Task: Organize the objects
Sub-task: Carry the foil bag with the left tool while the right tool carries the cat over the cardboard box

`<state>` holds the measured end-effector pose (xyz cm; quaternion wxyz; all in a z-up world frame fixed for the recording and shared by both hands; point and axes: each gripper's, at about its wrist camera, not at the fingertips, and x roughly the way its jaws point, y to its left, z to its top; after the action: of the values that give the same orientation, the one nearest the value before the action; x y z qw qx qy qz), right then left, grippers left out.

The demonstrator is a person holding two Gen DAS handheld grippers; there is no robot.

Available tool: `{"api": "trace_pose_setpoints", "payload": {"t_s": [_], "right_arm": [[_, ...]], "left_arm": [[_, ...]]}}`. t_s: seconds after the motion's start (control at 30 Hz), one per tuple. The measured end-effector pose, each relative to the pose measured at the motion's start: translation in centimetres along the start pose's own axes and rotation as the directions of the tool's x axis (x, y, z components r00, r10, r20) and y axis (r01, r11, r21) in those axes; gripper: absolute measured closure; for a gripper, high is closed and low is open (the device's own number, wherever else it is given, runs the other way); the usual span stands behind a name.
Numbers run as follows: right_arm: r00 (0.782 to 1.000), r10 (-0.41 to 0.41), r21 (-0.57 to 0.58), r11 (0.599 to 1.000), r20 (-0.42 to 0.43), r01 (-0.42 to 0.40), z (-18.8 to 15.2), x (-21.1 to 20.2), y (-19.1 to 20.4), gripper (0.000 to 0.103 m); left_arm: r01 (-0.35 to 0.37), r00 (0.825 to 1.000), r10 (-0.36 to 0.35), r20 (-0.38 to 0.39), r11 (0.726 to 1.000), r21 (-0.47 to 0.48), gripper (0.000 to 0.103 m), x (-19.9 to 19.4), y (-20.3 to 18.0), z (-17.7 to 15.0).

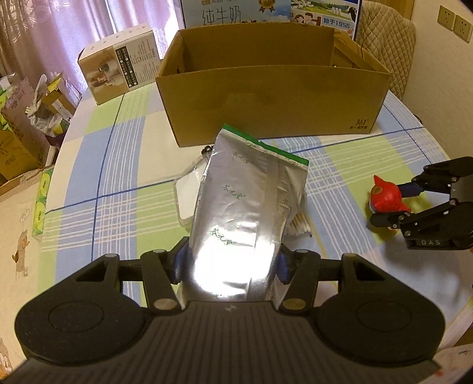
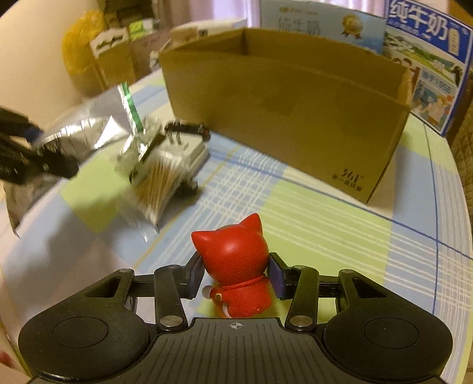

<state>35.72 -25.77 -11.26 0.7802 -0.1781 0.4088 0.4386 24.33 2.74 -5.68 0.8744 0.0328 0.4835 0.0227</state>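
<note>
Tissue pack point(image 1: 40, 203): green and white, lying at the far left edge of the surface point(image 1: 124, 177), which wears a checked cloth of blue, green and white.
Appliance box point(image 1: 121, 63): white and brown, standing at the back left of the surface, just left of the cardboard box.
Left hand-held gripper point(image 1: 230, 260): closed on the lower part of the silver foil bag point(image 1: 245, 206), its blue pads point(image 1: 179, 261) pressed to either side; in the right wrist view the same hand-held gripper shows only as a dark blur at the left edge.
Silver foil bag: green strip along its top edge, pointing toward the cardboard box; whether its lower end rests on the surface cannot be told.
Cotton swab pack point(image 2: 156, 183): clear wrapper, lying on the surface just beside the foil bag, partly over a white packet point(image 2: 192, 150).
Cardboard box point(image 1: 272, 94): open at the top, standing at the back centre of the surface, behind the foil bag; its inside is mostly hidden.
Milk cartons point(image 1: 236, 11): blue printed cases standing behind the cardboard box.
Red cat figurine point(image 2: 236, 265): upright between the fingers, facing away, near the right front of the surface.
Right hand-held gripper point(image 2: 236, 279): closed on the red cat figurine, blue pads touching both its sides.
</note>
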Motion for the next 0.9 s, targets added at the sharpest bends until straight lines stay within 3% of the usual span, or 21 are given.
{"api": "trace_pose_setpoints", "payload": {"t_s": [0.5, 0.9], "right_arm": [[0.982, 0.012, 0.096, 0.995, 0.187, -0.031, 5.8, -4.9, -0.6, 0.06], [0.965, -0.044, 0.195, 0.981, 0.259, -0.007, 12.6, -5.1, -4.4, 0.06]], "left_arm": [[-0.013, 0.996, 0.014, 0.091, 1.0, -0.013, 0.05, -1.0, 2.4, 4.4], [-0.013, 0.98, 0.013, 0.197, 1.0, 0.0, 0.05, -0.5, 3.0, 12.3]]}}
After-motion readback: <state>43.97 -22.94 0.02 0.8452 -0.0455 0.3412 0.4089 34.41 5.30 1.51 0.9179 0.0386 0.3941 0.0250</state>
